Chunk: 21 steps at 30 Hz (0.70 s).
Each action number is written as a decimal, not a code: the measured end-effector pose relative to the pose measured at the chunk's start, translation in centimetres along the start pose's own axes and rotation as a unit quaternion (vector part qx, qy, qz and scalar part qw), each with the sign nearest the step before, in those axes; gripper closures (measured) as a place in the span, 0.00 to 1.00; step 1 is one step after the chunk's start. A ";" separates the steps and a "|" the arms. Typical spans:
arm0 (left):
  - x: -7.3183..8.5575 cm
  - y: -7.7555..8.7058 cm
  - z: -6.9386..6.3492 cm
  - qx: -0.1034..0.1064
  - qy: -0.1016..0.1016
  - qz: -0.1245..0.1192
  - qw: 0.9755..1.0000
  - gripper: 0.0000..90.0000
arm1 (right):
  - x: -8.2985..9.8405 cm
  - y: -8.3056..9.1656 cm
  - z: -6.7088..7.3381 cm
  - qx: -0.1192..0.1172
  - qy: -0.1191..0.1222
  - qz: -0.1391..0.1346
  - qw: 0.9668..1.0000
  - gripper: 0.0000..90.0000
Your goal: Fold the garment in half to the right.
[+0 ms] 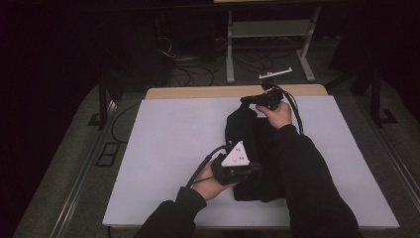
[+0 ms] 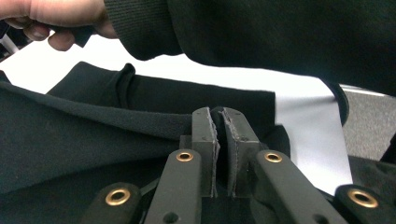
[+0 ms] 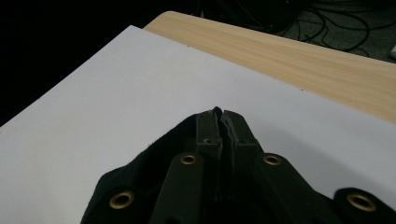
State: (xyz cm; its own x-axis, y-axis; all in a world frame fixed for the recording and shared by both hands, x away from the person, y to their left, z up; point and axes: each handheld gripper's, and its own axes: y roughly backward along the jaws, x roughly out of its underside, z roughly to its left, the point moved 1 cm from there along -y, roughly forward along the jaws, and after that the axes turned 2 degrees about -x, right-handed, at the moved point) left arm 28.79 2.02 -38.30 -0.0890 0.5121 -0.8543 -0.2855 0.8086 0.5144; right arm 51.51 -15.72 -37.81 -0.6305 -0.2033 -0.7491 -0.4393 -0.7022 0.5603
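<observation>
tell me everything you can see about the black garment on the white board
The black garment is a soft, matte, knit-looking cloth, bunched and partly folded right of the middle of the white board. In the left gripper view a thick hem or folded edge crosses it. The left claw is shut on a fold at its near end, and the right claw is shut on its far edge, lifting that part slightly. The rest lies on the board, partly under the person's right sleeve.

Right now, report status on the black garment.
Left claw shut on black garment. Right claw shut on its far edge. White board clear around it.
</observation>
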 end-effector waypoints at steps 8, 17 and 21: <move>-0.7 -2.0 -0.3 0.013 0.006 0.012 1.000 0.92 | 0.6 1.1 -1.0 0.004 -0.006 -0.005 1.000 0.93; -1.1 -4.0 -0.9 0.022 0.008 0.031 0.999 0.92 | 1.6 2.2 -2.4 0.010 -0.021 -0.011 1.000 0.93; -1.2 -4.8 -1.2 0.029 0.011 0.033 0.999 0.92 | 2.0 2.7 -3.1 0.010 -0.029 -0.015 0.999 0.93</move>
State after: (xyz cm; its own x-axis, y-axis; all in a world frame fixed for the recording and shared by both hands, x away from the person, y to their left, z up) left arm 29.11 -2.85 -39.82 -0.1274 0.5592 -0.8192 -0.2234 0.7885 0.5730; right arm 51.03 -20.13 -38.81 -0.6521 -0.1419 -0.7448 -0.4709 -0.6941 0.5445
